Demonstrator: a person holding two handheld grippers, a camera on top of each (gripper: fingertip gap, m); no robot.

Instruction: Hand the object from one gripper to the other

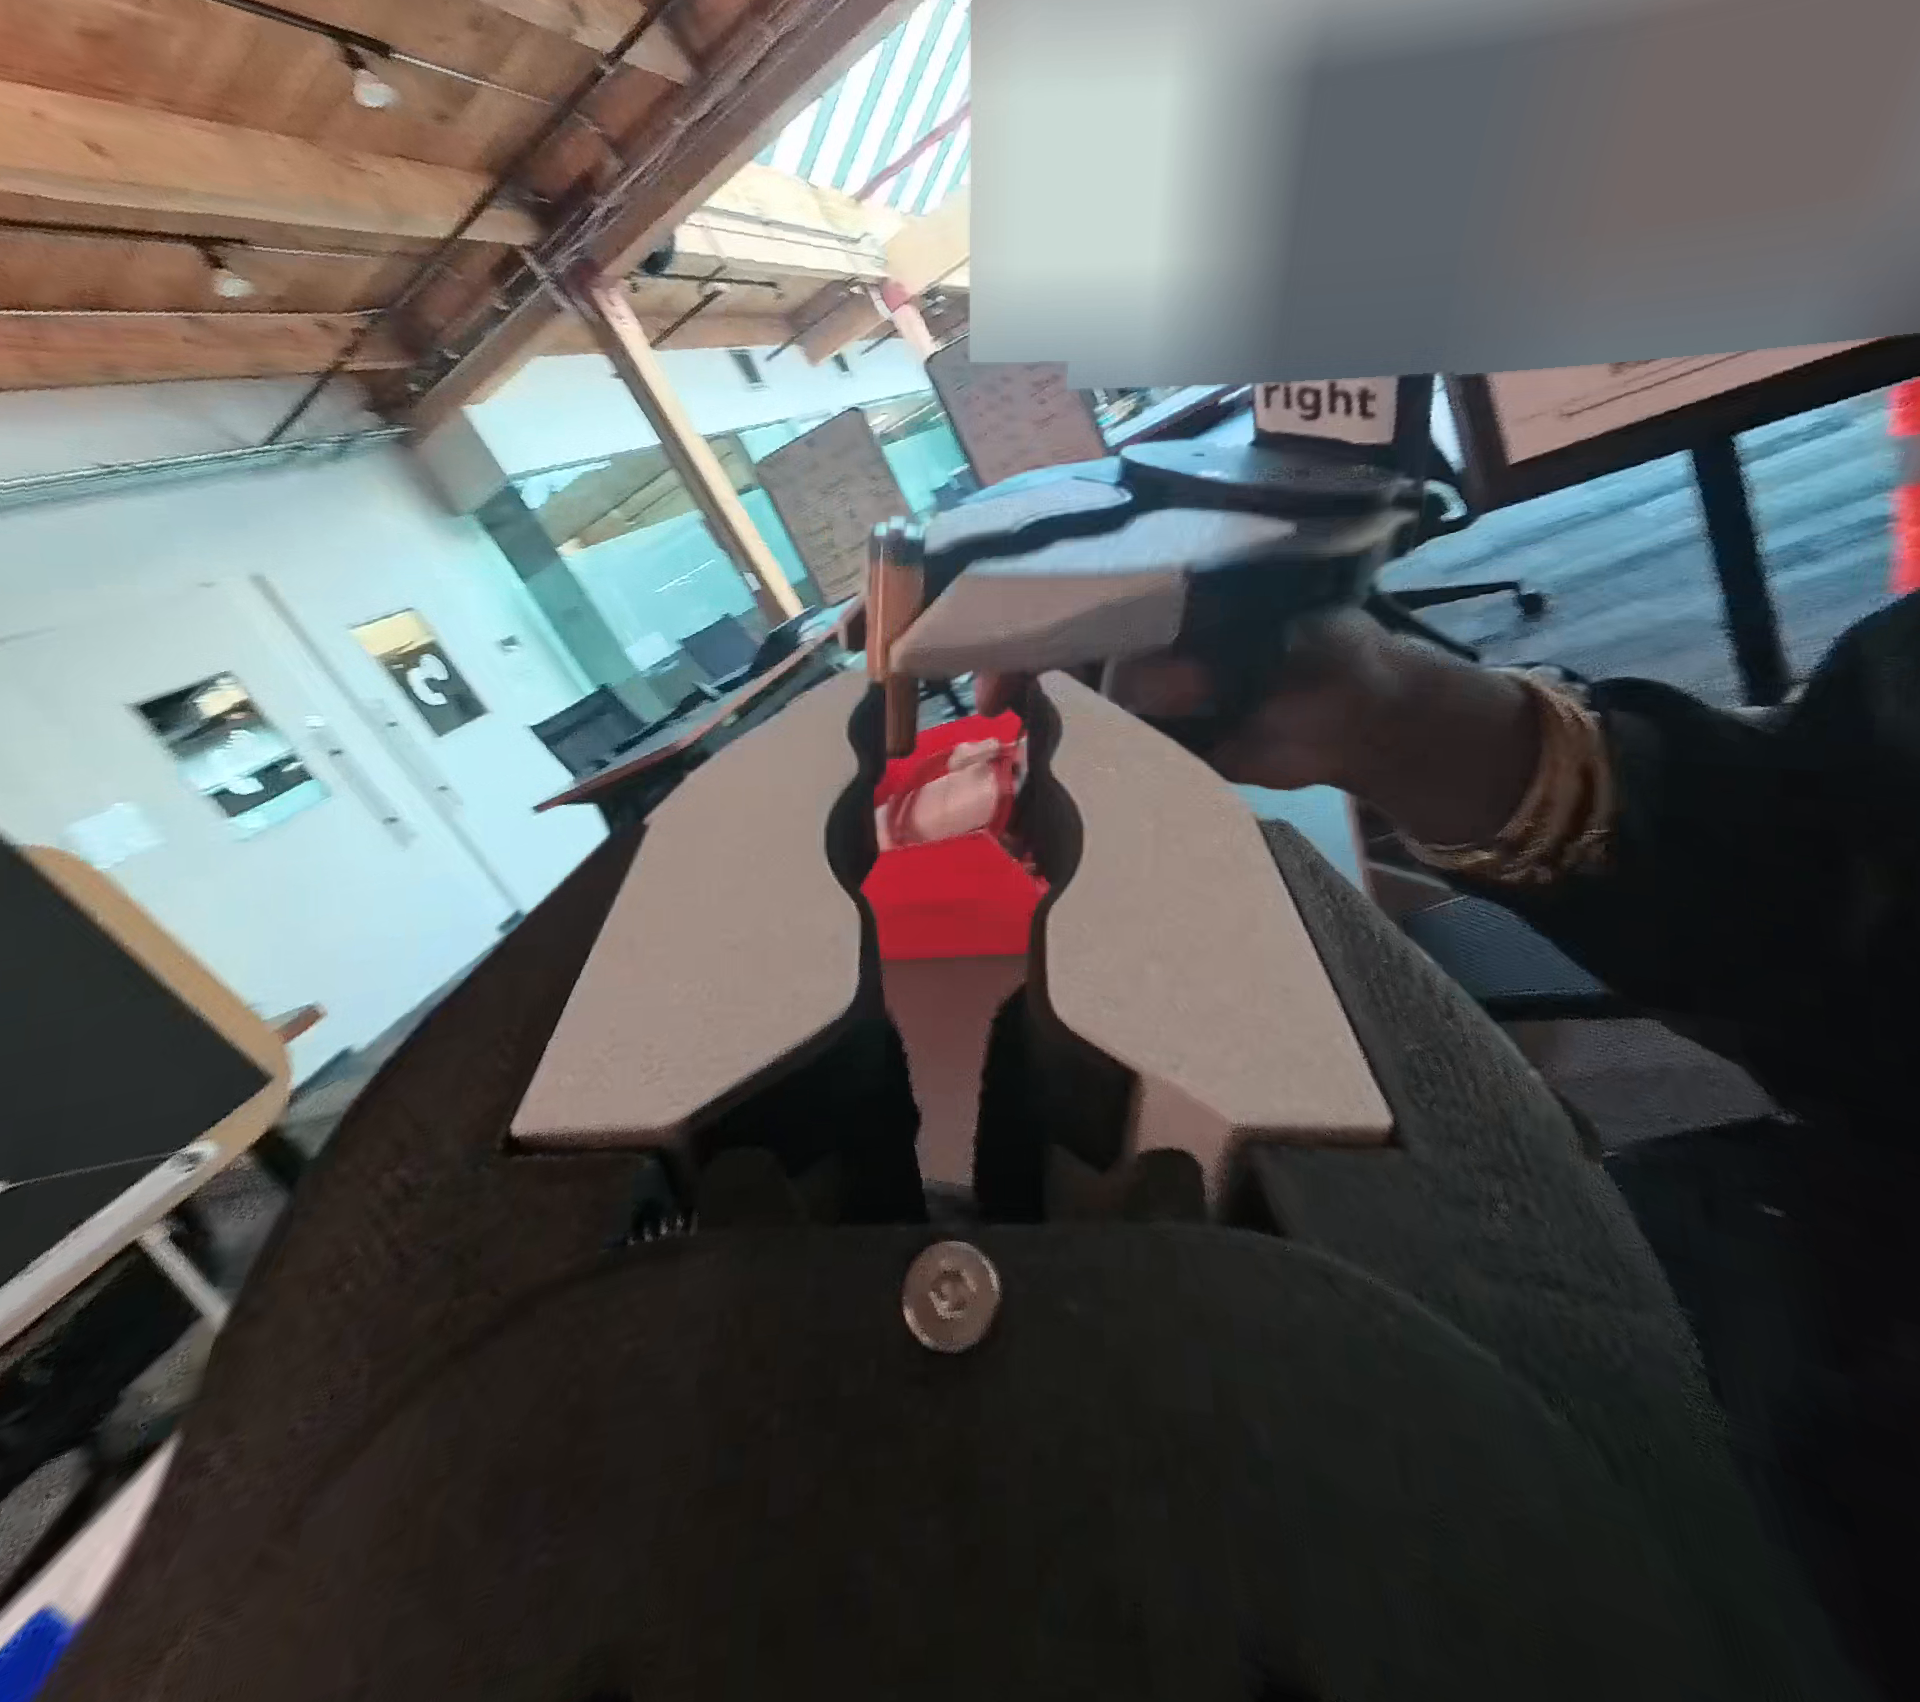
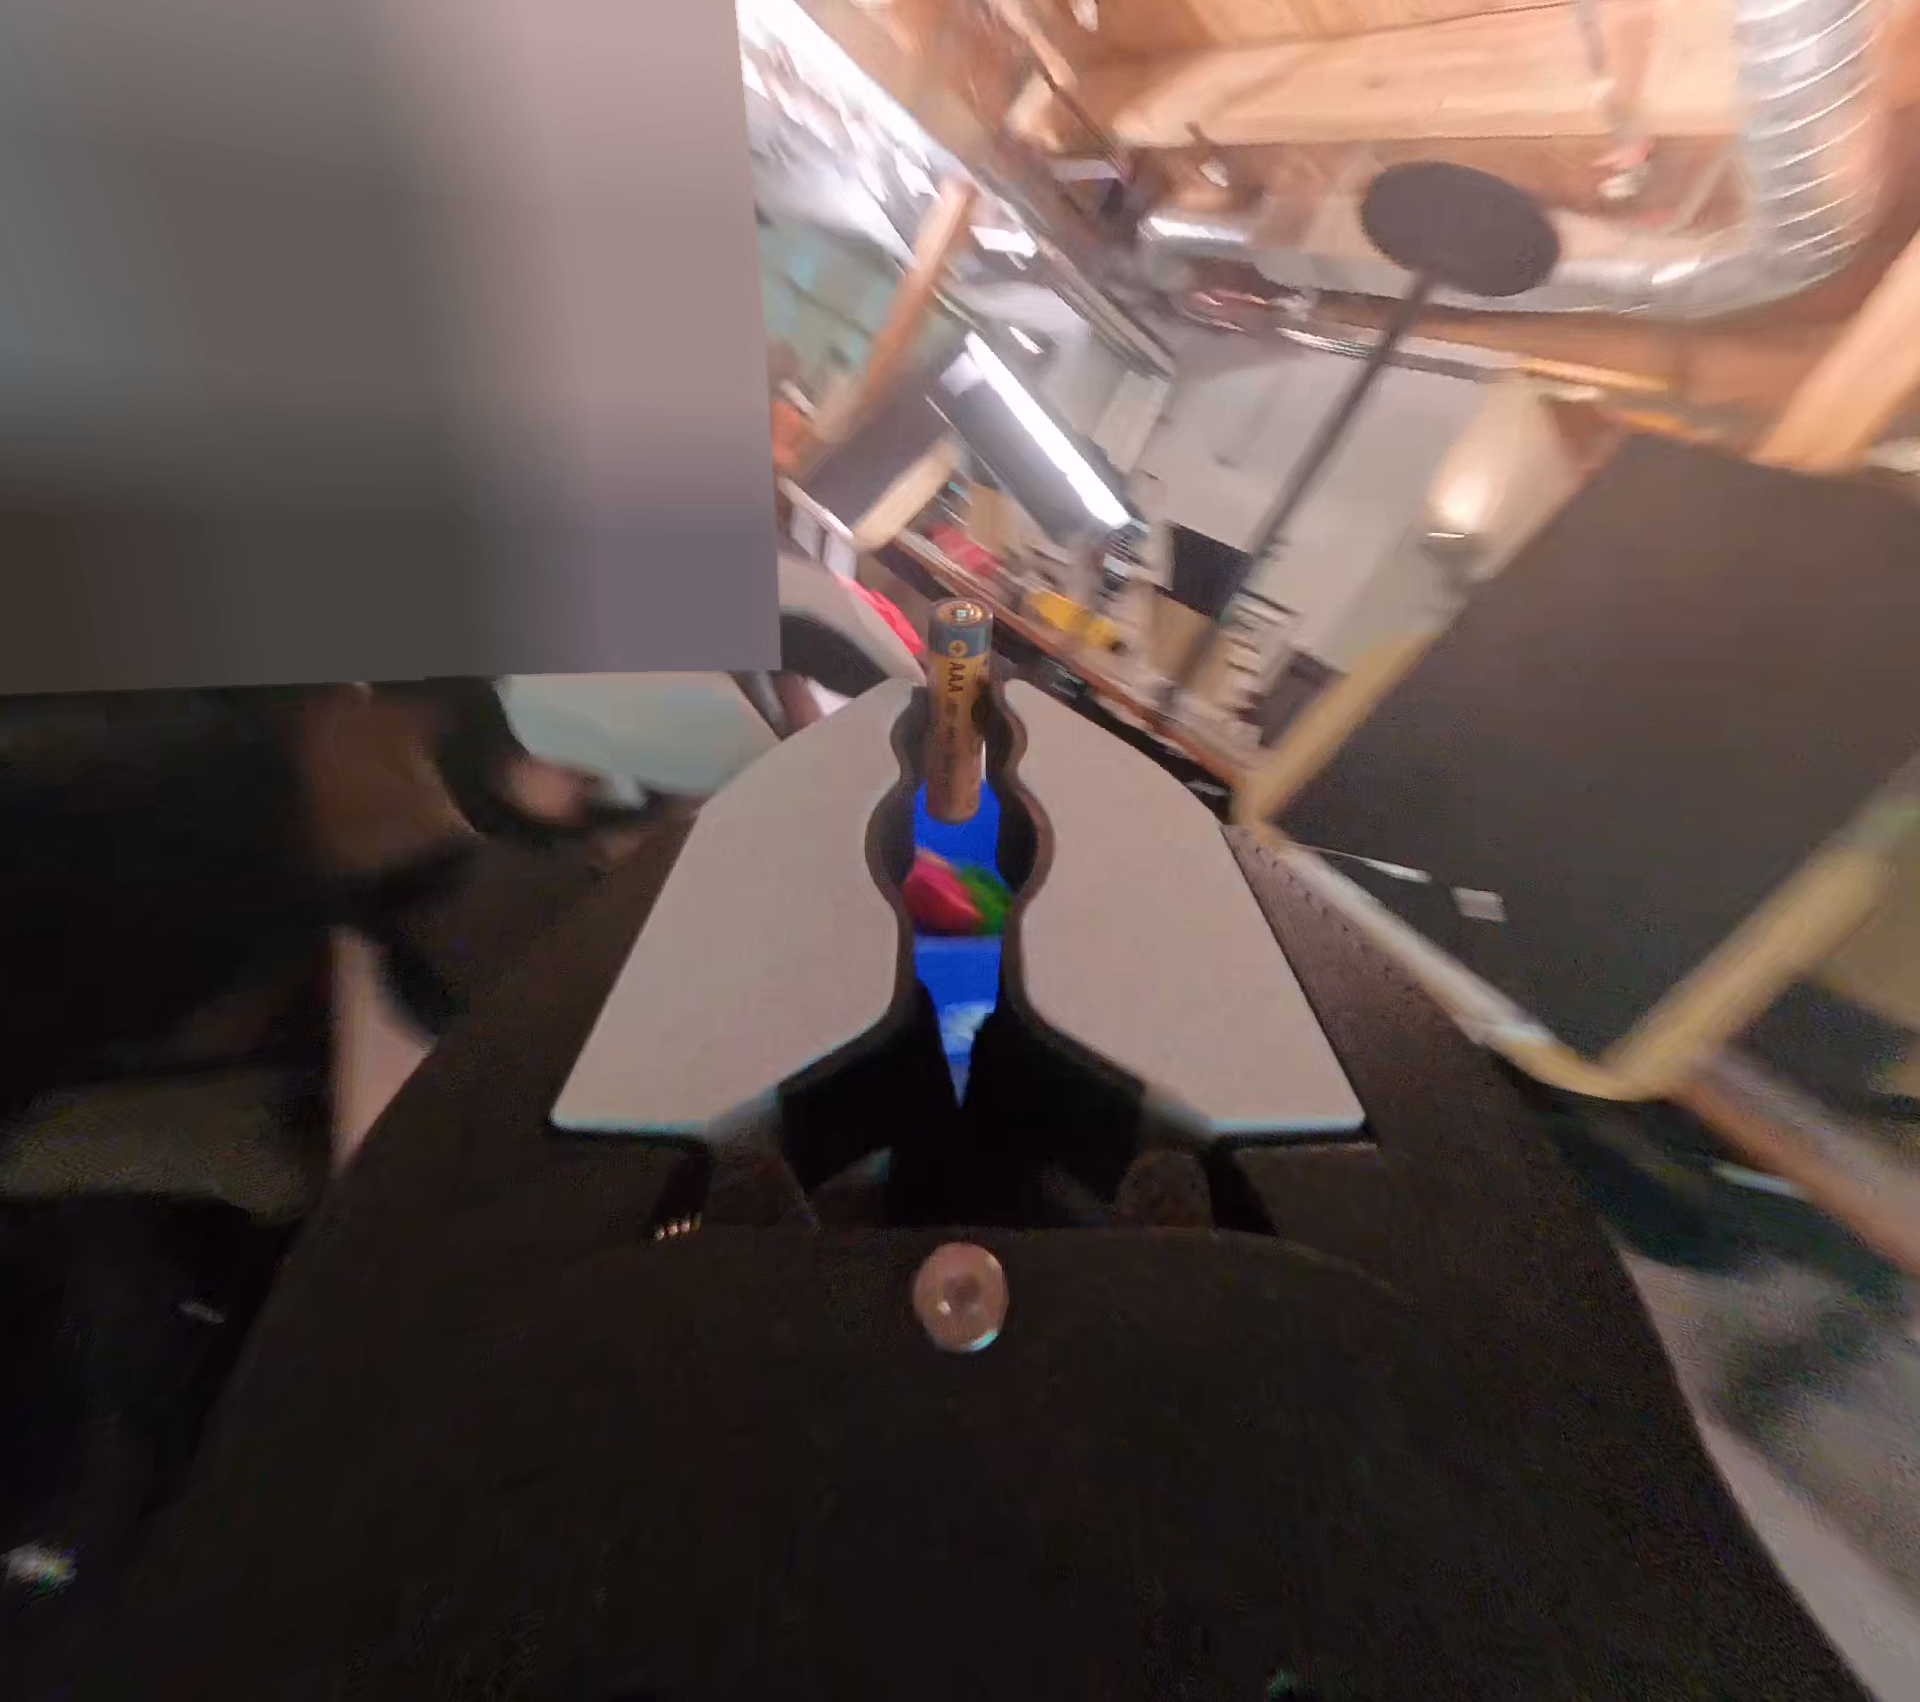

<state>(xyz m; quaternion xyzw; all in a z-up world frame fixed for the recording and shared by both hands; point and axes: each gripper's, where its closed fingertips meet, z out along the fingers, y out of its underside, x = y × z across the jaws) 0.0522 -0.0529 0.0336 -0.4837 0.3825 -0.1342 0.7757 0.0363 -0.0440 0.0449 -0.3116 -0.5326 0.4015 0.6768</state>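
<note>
Battery (image 2: 956,717) pinched near tips of right gripper (image 2: 958,707), upright, both ends protruding; left gripper (image 1: 948,707) just below, fingers (image 1: 727,925) nearly clenched, grasping nothing; risk: gap too narrow for battery, or early release by right = drop; blur hampers alignment.

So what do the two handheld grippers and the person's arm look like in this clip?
Both the left gripper and right gripper have a textured black body, a silver screw at the centre, and two flat pale grey fingers with wavy, notched inner edges. The right gripper carries a white label on top. The person's hand shows gold bangles and a black sleeve.
</note>
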